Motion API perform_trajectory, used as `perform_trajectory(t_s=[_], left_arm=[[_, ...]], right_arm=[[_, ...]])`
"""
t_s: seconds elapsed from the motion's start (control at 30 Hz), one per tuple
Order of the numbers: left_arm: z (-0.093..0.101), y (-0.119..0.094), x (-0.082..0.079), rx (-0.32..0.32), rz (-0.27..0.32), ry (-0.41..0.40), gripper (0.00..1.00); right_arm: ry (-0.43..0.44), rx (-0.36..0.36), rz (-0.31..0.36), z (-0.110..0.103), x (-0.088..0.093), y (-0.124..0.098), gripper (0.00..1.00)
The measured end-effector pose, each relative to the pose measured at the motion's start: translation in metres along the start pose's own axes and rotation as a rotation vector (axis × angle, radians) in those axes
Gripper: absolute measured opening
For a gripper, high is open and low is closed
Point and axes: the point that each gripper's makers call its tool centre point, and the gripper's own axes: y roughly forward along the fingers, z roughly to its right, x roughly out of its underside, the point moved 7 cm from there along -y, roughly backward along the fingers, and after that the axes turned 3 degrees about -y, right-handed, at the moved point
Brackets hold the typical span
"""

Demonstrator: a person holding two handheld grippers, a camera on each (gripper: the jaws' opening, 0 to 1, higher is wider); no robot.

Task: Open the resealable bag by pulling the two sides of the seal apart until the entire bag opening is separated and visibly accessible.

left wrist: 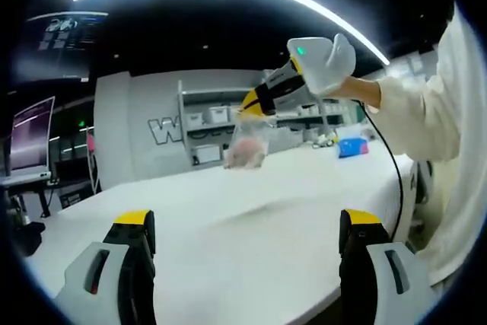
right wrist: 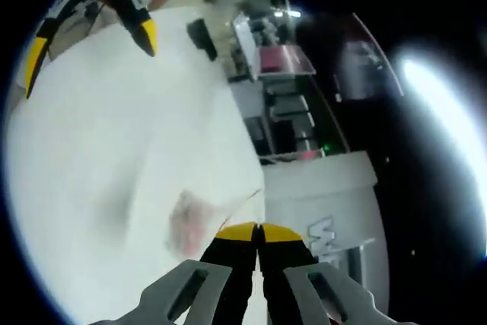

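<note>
Above the white table (left wrist: 251,218), right tongs (right wrist: 257,227) pinch the bag (left wrist: 249,142) — left tongs (left wrist: 247,222) spread, blue box (left wrist: 352,146) beyond.

Your left claw (left wrist: 247,241) has light grey bodies with black inner faces, yellow caps on the tips and a small red slot on one side. Your right claw (right wrist: 257,232) is built alike: grey shells, black jaws and yellow tips, and from the left gripper view it has a green light on its pale housing and a black cable (left wrist: 389,159) trailing down. You wear a white glove (left wrist: 335,62) and a white long sleeve (left wrist: 437,108).
</note>
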Motion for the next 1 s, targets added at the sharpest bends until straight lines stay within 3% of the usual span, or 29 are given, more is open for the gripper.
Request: perform_trajectory(t_s=[0.57, 1.0], left_arm=[[-0.001, 0.001, 0.004, 0.0, -0.01, -0.002, 1.0], [-0.002, -0.001, 0.003, -0.004, -0.013, 0.001, 1.0]], right_arm=[[0.092, -0.02, -0.026, 0.002, 0.012, 0.018, 0.0], [0.238, -0.037, -0.022, 0.009, 0.021, 0.037, 0.0]])
